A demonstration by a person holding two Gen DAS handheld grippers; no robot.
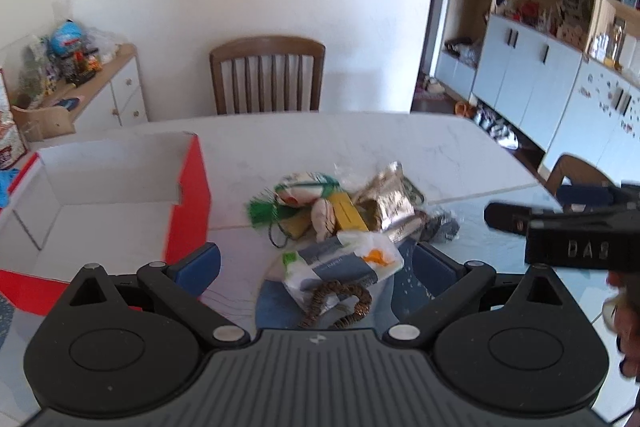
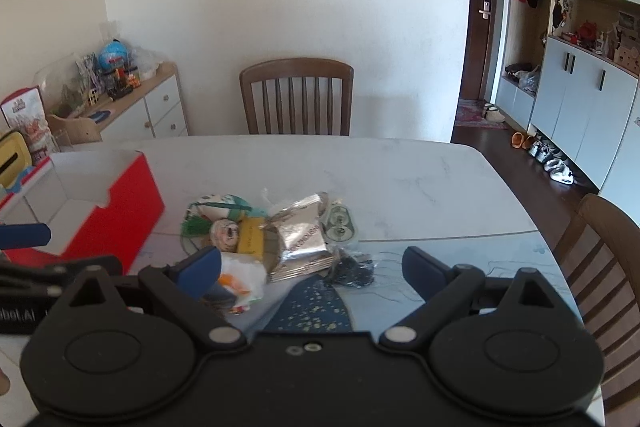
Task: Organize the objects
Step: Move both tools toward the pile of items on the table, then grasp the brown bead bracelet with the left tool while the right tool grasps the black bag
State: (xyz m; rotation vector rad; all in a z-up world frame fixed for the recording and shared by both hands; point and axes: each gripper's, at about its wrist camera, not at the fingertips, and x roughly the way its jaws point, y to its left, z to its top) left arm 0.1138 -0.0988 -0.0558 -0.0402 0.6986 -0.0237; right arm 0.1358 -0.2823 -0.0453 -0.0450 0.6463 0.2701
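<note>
A pile of small items lies mid-table: a silver foil pouch (image 1: 387, 202) (image 2: 301, 235), a yellow box (image 1: 349, 214) (image 2: 249, 236), a green-tasselled pouch (image 1: 304, 189) (image 2: 218, 209), a white wrapped packet (image 1: 344, 261) (image 2: 240, 277), a brown beaded bracelet (image 1: 340, 301) and a dark bundle (image 1: 440, 227) (image 2: 352, 269). An open red box (image 1: 188, 203) (image 2: 120, 219), white inside and empty, stands left of the pile. My left gripper (image 1: 316, 267) is open, hovering over the white packet. My right gripper (image 2: 312, 267) is open just short of the pile, and shows in the left wrist view (image 1: 560, 231).
A white marble table (image 2: 400, 179) carries everything. Wooden chairs stand at the far side (image 2: 296, 99) and at the right (image 2: 600, 267). A cabinet (image 2: 160, 107) with clutter is at the left, cupboards (image 2: 580, 87) at the right.
</note>
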